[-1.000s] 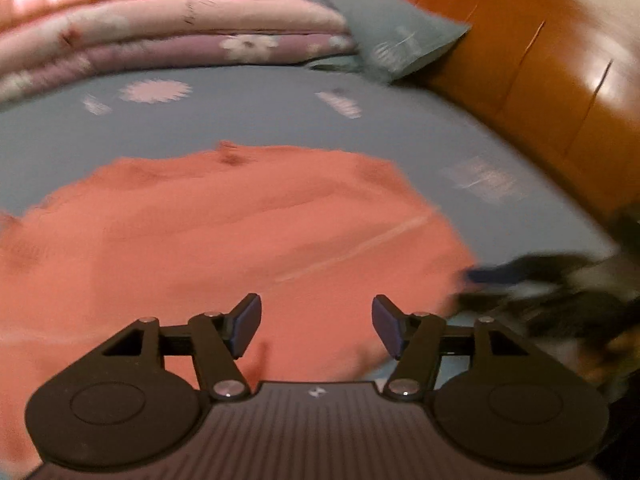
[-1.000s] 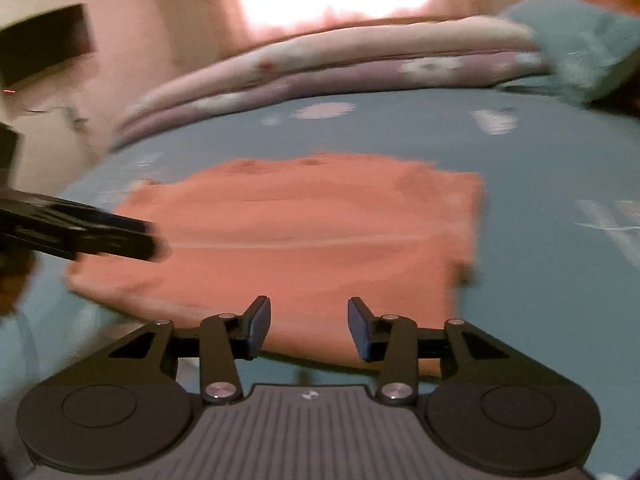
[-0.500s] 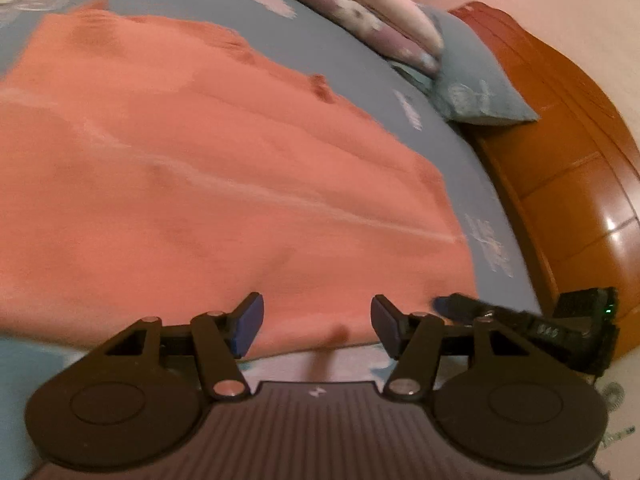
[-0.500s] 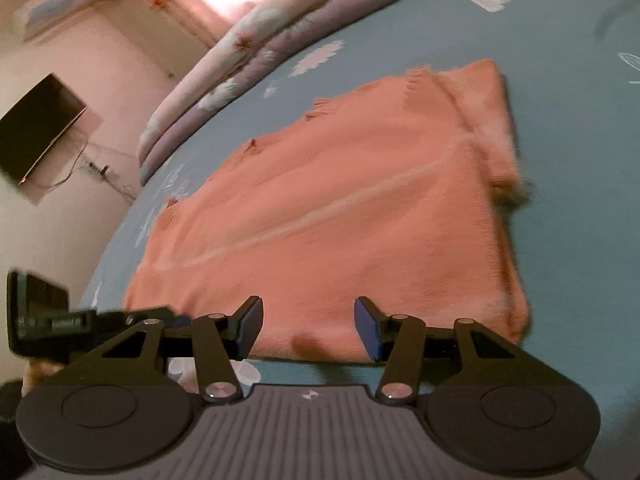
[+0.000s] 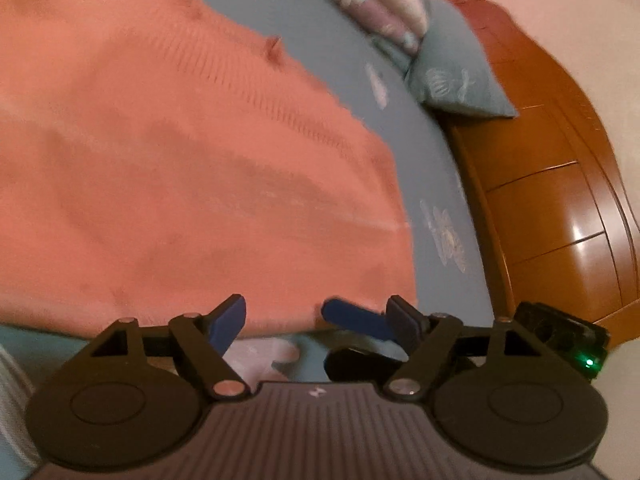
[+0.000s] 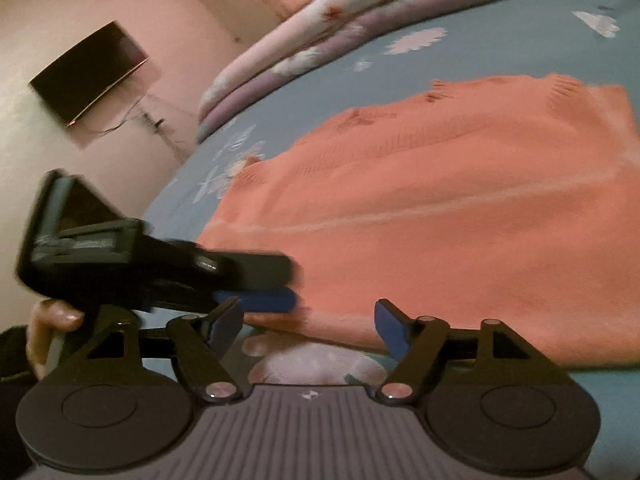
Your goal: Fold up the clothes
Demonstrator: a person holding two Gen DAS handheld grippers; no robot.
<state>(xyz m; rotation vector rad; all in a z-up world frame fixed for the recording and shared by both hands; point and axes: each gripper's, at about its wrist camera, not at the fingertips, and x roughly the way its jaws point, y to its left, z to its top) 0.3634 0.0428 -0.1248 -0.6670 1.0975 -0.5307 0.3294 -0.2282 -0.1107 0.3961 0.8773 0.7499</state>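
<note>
**Coral knit sweater on the bed, both grippers poised at its near hem**

Black plastic fills the foreground of each wrist view. The left gripper (image 5: 316,324) has its jaws opening, nothing between them; the sweater's hem lies just beyond its blue pads. The right gripper (image 6: 308,326) is also opening and empty, its pads just short of the same hem. In the left view, one of the right gripper's blue fingers crosses in at about 4 o'clock. In the right view, the left gripper shows at 9 o'clock, with the hand (image 6: 48,328) holding it at the lower left edge.

Beyond the pads lies the sweater (image 5: 180,168), spread mostly flat on the blue flowered sheet (image 5: 436,184) and seemingly folded once already. At 12 o'clock a quilt (image 6: 360,28) lies rolled. A pillow (image 5: 452,68) rests at 1 o'clock, against the wooden headboard (image 5: 560,200) at 3 o'clock.

To fold well, each gripper should probably slide one pad under the hem near a corner, clamp every layer there, then lift both corners evenly and carry them toward the far edge. Both views are blurred, so fine detail is uncertain.
</note>
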